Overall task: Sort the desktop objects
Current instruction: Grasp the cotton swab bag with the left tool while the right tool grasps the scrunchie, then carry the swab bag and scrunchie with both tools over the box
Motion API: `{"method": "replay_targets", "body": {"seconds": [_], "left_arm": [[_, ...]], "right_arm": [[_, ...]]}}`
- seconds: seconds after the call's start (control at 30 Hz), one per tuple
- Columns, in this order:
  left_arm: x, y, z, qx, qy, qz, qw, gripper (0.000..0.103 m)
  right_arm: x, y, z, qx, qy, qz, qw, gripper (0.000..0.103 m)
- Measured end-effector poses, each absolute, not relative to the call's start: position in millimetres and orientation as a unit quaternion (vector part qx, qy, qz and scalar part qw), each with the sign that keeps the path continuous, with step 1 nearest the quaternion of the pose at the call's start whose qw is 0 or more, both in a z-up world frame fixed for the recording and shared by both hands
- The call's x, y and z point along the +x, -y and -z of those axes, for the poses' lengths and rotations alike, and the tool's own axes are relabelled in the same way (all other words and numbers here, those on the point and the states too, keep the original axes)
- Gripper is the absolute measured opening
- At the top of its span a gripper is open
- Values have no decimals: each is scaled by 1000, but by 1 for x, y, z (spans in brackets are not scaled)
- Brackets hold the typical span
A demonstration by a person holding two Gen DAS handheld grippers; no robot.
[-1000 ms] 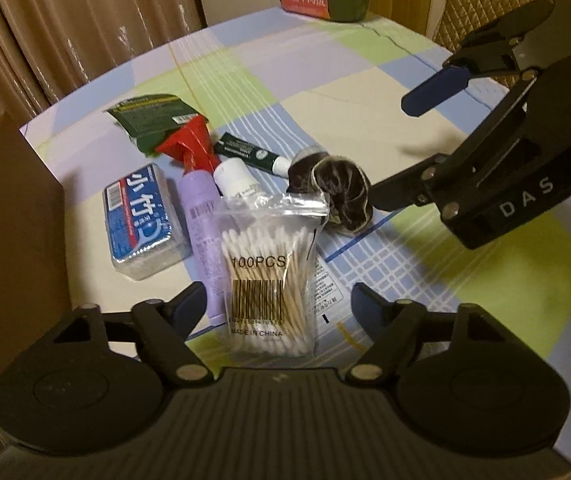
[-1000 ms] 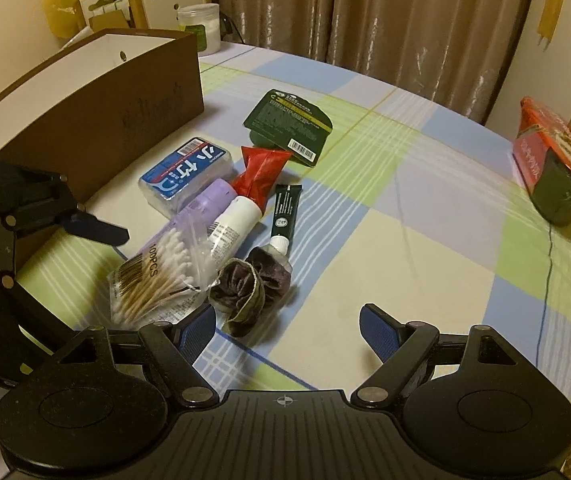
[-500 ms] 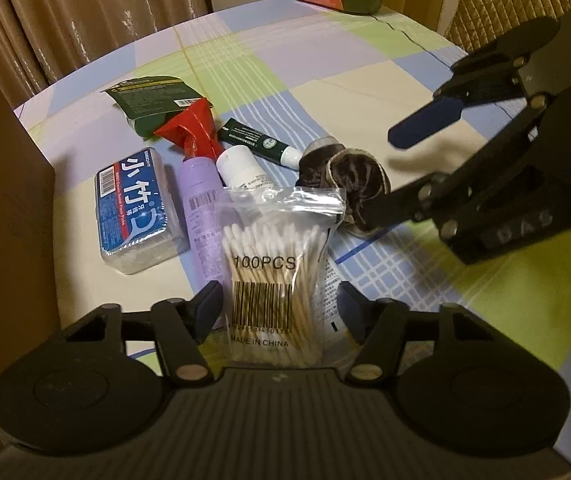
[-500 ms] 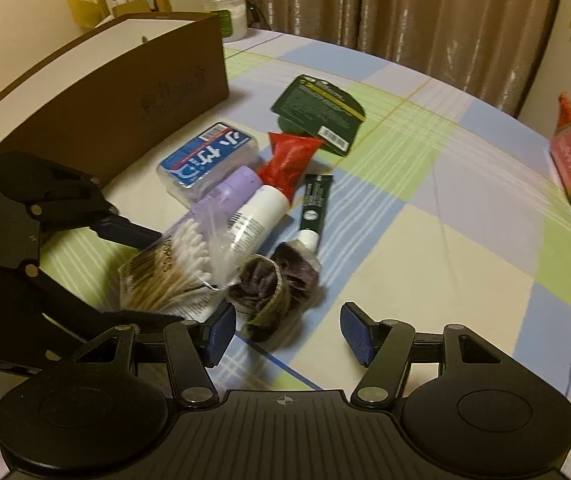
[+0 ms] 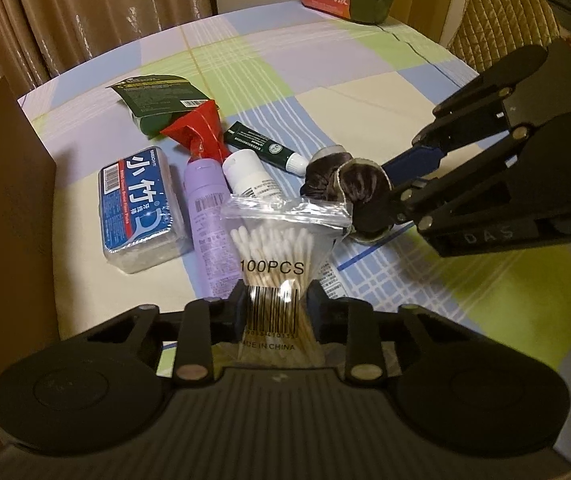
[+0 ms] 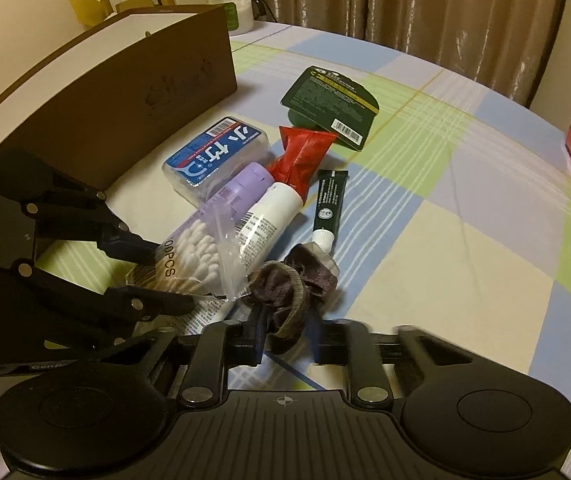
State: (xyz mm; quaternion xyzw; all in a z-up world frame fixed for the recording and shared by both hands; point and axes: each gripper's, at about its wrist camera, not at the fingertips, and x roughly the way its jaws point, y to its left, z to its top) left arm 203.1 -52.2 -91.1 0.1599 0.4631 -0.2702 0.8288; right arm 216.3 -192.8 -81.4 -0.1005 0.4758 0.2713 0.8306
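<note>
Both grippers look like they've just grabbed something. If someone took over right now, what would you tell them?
Left gripper: shut on the cotton swab bag, low on the bag by its barcode.
Right gripper: shut on the brown scrunchie.
Neither looks lifted clear of the table yet.
Lying loose in a cluster: floss pick box, purple bottle, white bottle, red packet, green tube, green card pack.
The brown box stands to the left, probably the destination.
Done: two grasps. Left: lift, place both, then sort the rest.
</note>
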Motion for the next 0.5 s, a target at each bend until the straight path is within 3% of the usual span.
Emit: {"method": "replay_targets", "body": {"seconds": [0.5], "left_arm": [[194,50,61,158,-436,272,843,20]], "right_arm": [[206,203,51,-96,-450,-246,853,9]]}}
